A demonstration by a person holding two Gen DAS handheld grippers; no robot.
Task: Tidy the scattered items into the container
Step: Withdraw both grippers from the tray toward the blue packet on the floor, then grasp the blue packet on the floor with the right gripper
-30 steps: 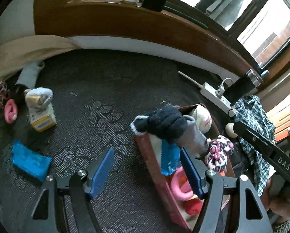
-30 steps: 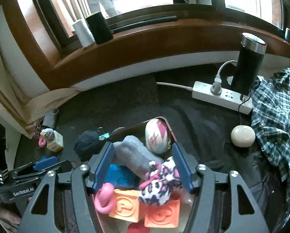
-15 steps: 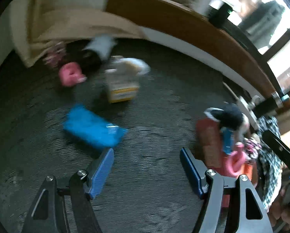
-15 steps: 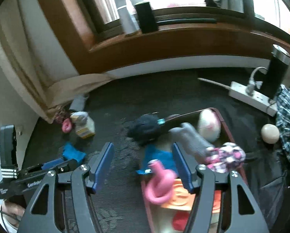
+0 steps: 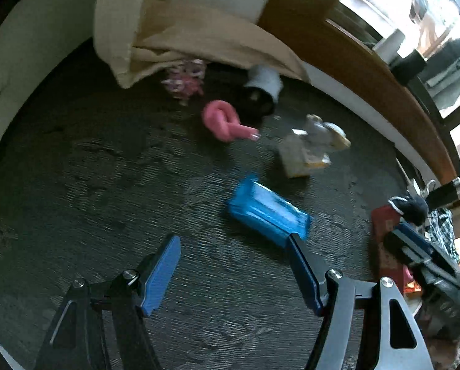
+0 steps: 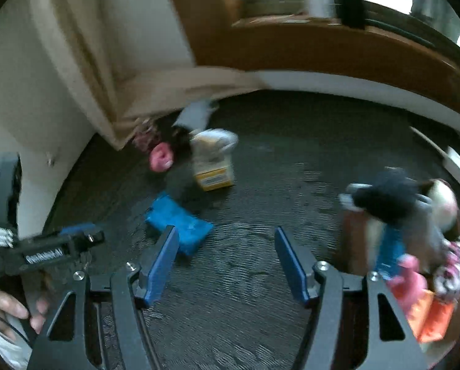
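Note:
My left gripper (image 5: 233, 243) is open and empty, low over the dark carpet, just short of a blue packet (image 5: 268, 212). Beyond it lie a knotted pink item (image 5: 225, 121), a small yellow box with a bundle on top (image 5: 307, 154), a grey and black sock (image 5: 262, 91) and a pink patterned item (image 5: 185, 75). The red-brown container (image 5: 387, 240) is at the right edge. My right gripper (image 6: 227, 243) is open and empty, between the blue packet (image 6: 179, 225) and the full container (image 6: 356, 240). The left gripper also shows in the right wrist view (image 6: 75, 239).
A beige curtain (image 5: 180, 30) hangs to the floor behind the scattered items. A wooden window sill (image 6: 322, 49) runs along the back. A white power strip (image 6: 459, 160) and cable lie at the far right. The view is motion-blurred.
Both grippers have swung left, away from the container and towards the scattered items. The blue packet now lies right in front of the left gripper. Both stay open.

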